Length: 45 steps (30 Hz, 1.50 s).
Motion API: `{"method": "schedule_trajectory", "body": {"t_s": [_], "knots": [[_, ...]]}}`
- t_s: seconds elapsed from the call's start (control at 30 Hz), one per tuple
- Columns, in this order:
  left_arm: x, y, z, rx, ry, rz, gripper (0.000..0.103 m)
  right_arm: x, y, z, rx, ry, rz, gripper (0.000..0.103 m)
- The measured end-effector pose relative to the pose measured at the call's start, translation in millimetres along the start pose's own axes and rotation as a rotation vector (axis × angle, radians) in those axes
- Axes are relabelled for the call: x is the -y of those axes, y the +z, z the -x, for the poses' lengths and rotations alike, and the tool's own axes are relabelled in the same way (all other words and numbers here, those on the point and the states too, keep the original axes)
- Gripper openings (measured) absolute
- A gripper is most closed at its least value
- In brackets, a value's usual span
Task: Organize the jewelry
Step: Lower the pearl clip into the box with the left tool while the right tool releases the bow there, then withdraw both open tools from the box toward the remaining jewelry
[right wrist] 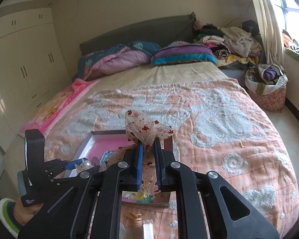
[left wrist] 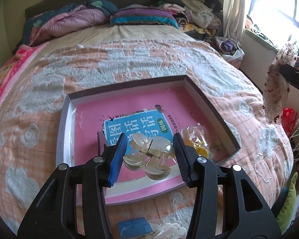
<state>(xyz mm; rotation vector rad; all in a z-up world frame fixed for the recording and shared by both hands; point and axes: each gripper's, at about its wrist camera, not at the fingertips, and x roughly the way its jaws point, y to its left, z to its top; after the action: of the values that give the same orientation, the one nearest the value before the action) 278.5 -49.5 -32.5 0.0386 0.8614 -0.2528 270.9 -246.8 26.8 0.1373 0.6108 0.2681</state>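
My left gripper (left wrist: 148,152) is shut on a clear plastic hair claw clip (left wrist: 149,156) and holds it just above a shallow box (left wrist: 65,117) lined with a pink book cover on the bed. A small clear bag with yellow pieces (left wrist: 195,139) lies in the box at its right side. My right gripper (right wrist: 149,159) is shut on a sheer bow scrunchie with red dots (right wrist: 145,128), held up above the box's near right corner (right wrist: 165,202). The scrunchie also shows in the left wrist view (left wrist: 277,91) at the far right. The left gripper shows in the right wrist view (right wrist: 77,163).
The box sits on a peach quilted blanket (left wrist: 129,63). A blue item (left wrist: 134,228) and a white clip (left wrist: 169,231) lie on the blanket in front of the box. Pillows and folded bedding (right wrist: 133,57) lie at the headboard. Clothes piles (right wrist: 229,37) and a bag (right wrist: 267,85) stand by the window.
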Motion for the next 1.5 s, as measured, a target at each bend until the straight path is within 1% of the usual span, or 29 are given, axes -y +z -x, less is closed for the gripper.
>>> {"method": "schedule_trajectory", "body": {"t_s": [0.3,0.43,0.53,0.6,0.67,0.7,0.73,0.8,0.83,0.9,1.03,1.1,1.2,1.27,1.33,1.37,1.4,1.47,1.5], "knots": [[-3.1,-8.8,-19.5,-0.040,-0.009,0.004,0.039,-1.5,-13.2,-41.3,-0.081,0.002,0.008,0.010],[-4.5,-10.8,-21.7,-0.047,-0.005,0.004,0.039,-5.1,-20.4,-56.0,-0.111,-0.018,0.029,0.011],[-6.8,-12.5,-23.1,-0.051,0.001,0.007,0.039,-5.4,-25.7,-64.1,-0.132,-0.028,0.033,0.012],[-8.5,-13.4,-22.2,-0.050,0.003,0.010,0.040,-5.5,-28.1,-67.5,-0.143,-0.032,0.035,0.015],[-9.8,-13.0,-20.8,-0.047,0.006,0.013,0.043,-6.2,-29.8,-70.4,-0.155,-0.035,0.038,0.017],[-10.7,-13.1,-19.4,-0.044,0.007,0.016,0.048,-6.3,-30.5,-71.1,-0.159,-0.033,0.039,0.018],[-11.3,-12.9,-18.5,-0.042,0.009,0.017,0.050,-6.6,-31.1,-71.9,-0.164,-0.032,0.040,0.018],[-12.2,-13.1,-16.3,-0.038,0.013,0.017,0.050,-7.5,-32.1,-72.4,-0.170,-0.032,0.040,0.028],[-13.2,-13.1,-15.5,-0.036,0.015,0.019,0.051,-7.5,-32.6,-71.9,-0.170,-0.029,0.037,0.031],[-14.6,-13.4,-12.9,-0.032,0.016,0.024,0.054,-7.7,-32.9,-70.3,-0.169,-0.024,0.030,0.042],[-16.3,-12.8,-7.5,-0.024,0.022,0.027,0.058,-8.6,-32.1,-63.1,-0.157,-0.020,0.023,0.048],[-17.4,-13.1,-3.8,-0.021,0.024,0.029,0.060,-8.9,-30.9,-59.1,-0.147,-0.016,0.024,0.052],[-18.9,-13.2,2.9,-0.011,0.029,0.035,0.060,-8.5,-28.2,-52.3,-0.136,-0.015,0.016,0.053],[-20.1,-12.8,8.4,-0.006,0.032,0.041,0.064,-7.6,-26.2,-46.2,-0.125,-0.012,0.007,0.055],[-21.7,-12.9,16.3,0.008,0.034,0.046,0.067,-6.3,-24.2,-36.3,-0.104,-0.011,-0.001,0.060],[-22.4,-12.6,21.3,0.015,0.035,0.049,0.069,-6.2,-23.6,-32.7,-0.096,-0.013,-0.004,0.066],[-22.8,-12.3,24.3,0.020,0.036,0.052,0.074,-5.7,-22.5,-26.3,-0.081,-0.013,-0.010,0.069],[-24.4,-11.4,33.2,0.032,0.034,0.061,0.077,-4.6,-20.2,-17.6,-0.066,-0.008,-0.017,0.069],[-24.7,-11.1,36.7,0.038,0.033,0.064,0.081,-4.3,-18.7,-12.1,-0.058,-0.007,-0.020,0.069]]}}
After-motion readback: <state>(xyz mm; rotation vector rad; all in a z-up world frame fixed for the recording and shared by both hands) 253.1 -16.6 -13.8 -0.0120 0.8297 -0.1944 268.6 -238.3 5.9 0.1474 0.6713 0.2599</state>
